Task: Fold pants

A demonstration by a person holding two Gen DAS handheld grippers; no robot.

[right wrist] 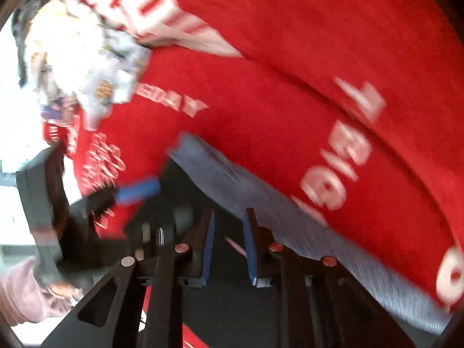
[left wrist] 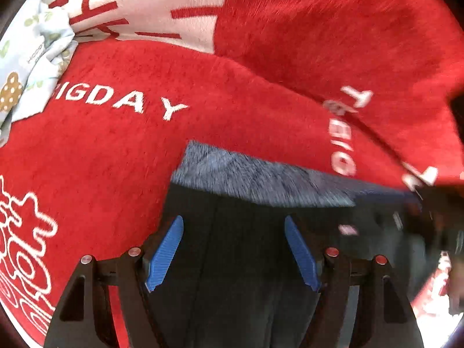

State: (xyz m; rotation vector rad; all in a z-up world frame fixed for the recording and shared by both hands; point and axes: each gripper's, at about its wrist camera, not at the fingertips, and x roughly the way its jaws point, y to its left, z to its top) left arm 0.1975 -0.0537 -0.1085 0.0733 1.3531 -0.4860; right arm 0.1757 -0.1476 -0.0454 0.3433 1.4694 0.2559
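Dark pants [left wrist: 237, 261] with a grey waistband [left wrist: 255, 179] lie on a red blanket [left wrist: 116, 145] printed with white letters. My left gripper [left wrist: 233, 249] is open, its blue pads [left wrist: 165, 252] spread above the dark cloth just below the waistband, holding nothing. In the right wrist view the pants [right wrist: 226, 304] and their grey band [right wrist: 290, 217] run diagonally. My right gripper [right wrist: 229, 243] has its blue pads a narrow gap apart over the pants; the view is blurred and no cloth shows between them. The left gripper's blue pad [right wrist: 139, 191] shows at the pants' left edge.
A light blue printed cloth [left wrist: 34, 66] is bunched at the blanket's far left, also in the right wrist view [right wrist: 95, 78]. A raised fold of red blanket [left wrist: 348, 43] rises at the back right. A pink-sleeved arm [right wrist: 26, 295] shows at lower left.
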